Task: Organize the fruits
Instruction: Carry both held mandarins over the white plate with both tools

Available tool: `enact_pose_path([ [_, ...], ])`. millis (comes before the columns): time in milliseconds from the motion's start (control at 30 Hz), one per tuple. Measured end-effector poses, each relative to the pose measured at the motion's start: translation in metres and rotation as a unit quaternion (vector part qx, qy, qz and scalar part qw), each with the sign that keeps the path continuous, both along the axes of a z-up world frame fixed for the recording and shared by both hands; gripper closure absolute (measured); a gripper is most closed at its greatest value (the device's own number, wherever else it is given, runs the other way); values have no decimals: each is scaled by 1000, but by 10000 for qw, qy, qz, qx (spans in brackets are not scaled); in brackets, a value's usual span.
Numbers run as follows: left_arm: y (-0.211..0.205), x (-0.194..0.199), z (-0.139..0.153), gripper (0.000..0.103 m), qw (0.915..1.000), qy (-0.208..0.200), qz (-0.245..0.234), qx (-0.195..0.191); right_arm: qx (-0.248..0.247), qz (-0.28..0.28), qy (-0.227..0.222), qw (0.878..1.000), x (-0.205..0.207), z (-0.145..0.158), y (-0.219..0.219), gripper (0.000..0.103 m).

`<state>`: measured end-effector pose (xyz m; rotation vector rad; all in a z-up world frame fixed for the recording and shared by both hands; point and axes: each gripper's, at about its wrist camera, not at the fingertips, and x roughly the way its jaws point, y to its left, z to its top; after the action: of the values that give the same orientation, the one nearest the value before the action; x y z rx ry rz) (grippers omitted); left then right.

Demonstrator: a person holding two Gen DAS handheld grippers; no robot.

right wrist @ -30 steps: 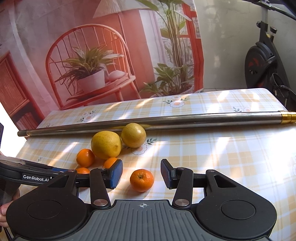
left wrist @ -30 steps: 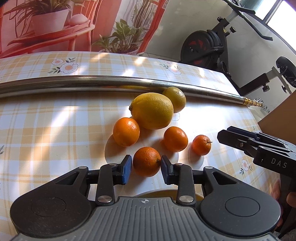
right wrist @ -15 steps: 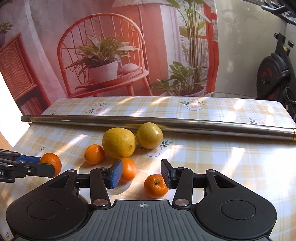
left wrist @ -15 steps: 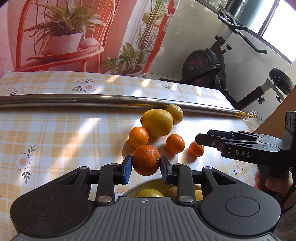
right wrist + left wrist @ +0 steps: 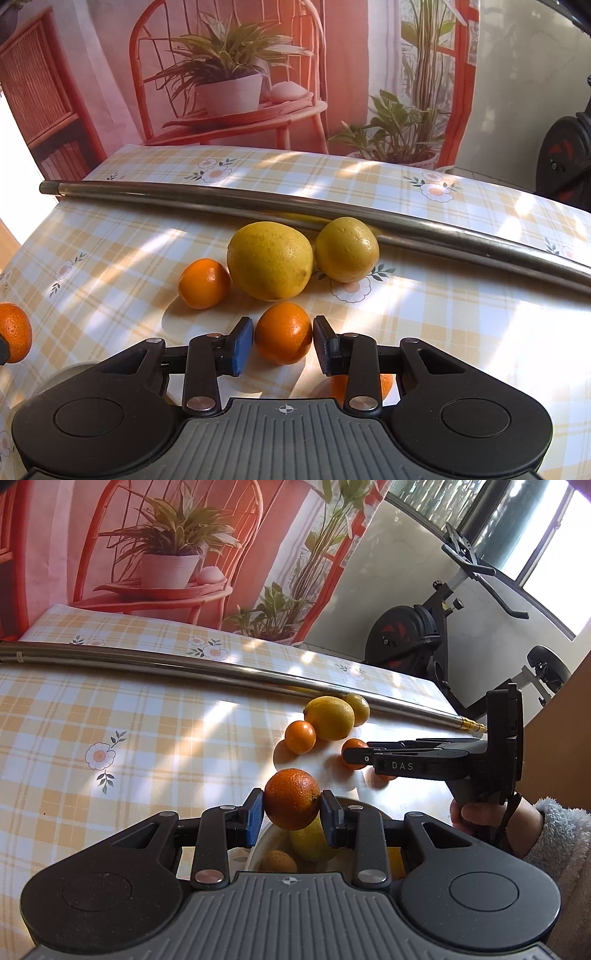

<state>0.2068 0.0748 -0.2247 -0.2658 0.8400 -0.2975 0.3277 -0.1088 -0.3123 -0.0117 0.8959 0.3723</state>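
The left tool [image 5: 291,814] grips an orange [image 5: 292,798] above a bowl [image 5: 258,849] seemingly holding some fruit, while the right tool [image 5: 283,345], open, straddles another orange [image 5: 283,332] among five left on the tabletop [image 5: 443,314].

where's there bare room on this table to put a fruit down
The widest bare patch is the checked cloth left of the fruit, in front of the metal pole. A second lies right of the small lemon, below the pole. It is crowded round the big lemon, the small oranges, and the bowl at the near edge.
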Motion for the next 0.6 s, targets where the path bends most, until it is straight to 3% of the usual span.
enact_pose_path([
  [233,-5,-11,-8,69,9997,145,-188,47,-108,-15,-10,9999,-6,2,3,71],
  [600,-19,-43,-16,69,9966,421,-614,349,475,-144,-471,9977,-75,42,-16,71],
])
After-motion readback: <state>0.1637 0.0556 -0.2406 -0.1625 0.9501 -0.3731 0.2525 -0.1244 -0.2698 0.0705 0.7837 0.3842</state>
